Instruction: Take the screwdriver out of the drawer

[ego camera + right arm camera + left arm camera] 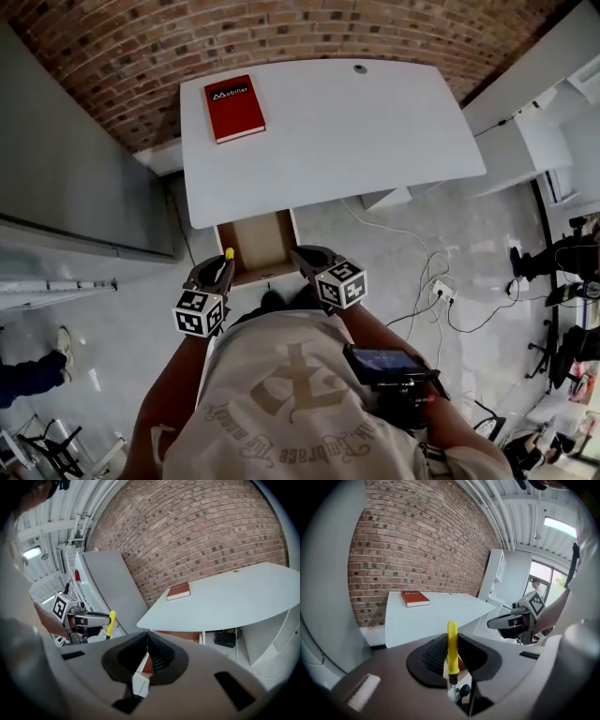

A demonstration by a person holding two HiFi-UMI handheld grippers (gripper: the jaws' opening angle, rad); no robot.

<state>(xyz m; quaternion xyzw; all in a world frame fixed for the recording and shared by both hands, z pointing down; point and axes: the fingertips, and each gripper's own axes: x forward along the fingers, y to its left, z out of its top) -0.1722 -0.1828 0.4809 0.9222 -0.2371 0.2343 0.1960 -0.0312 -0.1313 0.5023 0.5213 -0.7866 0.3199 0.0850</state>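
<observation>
A screwdriver with a yellow handle [452, 644] stands upright between the jaws of my left gripper [451, 638], which is shut on it. From the head view the yellow tip [229, 253] shows at the left gripper [223, 269], just in front of the open drawer [255, 246], whose brown bottom looks bare. My right gripper [306, 256] hangs by the drawer's right front corner with its jaws together and nothing between them [147, 634]. In the right gripper view the left gripper [93, 619] and the screwdriver [111, 620] appear off to the left.
The drawer hangs under a white desk [337, 131] that carries a red book [234, 108] at its far left. A brick wall [281, 33] stands behind it. A grey cabinet [75, 187] is at the left, with cables and a power strip [439, 291] on the floor at the right.
</observation>
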